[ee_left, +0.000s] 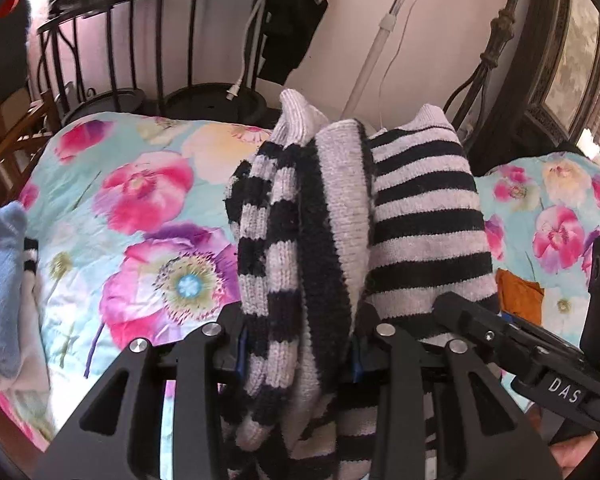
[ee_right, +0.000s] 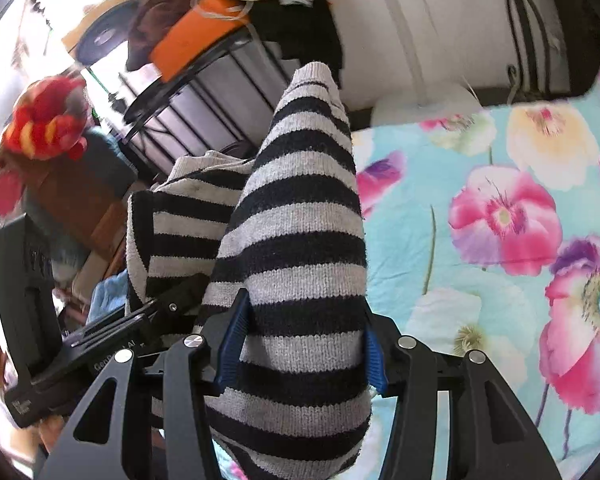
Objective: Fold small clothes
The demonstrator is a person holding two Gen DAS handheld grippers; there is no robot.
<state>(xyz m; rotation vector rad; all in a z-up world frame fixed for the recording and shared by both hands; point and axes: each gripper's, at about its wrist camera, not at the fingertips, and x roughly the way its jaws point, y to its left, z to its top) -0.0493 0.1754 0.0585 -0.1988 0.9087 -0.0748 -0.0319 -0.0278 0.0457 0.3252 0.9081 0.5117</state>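
A black-and-grey striped knit garment (ee_left: 420, 216) hangs lifted above the flowered bedspread (ee_left: 140, 208). My left gripper (ee_left: 298, 356) is shut on a bunched fold of it, the knit squeezed between its blue pads. In the right wrist view the same striped garment (ee_right: 296, 240) fills the middle, and my right gripper (ee_right: 300, 344) is shut on a thick fold, blue pads (ee_right: 234, 340) pressed to both sides. The right gripper (ee_left: 540, 352) also shows at the lower right of the left wrist view, holding the garment's other end.
A light blue cloth (ee_left: 0, 292) lies at the bed's left edge and an orange cloth (ee_left: 518, 296) on the right. Behind the bed stand a black metal rack (ee_left: 148, 40) and a white pole (ee_left: 376, 48). A red and yellow plush (ee_right: 44, 124) sits at left.
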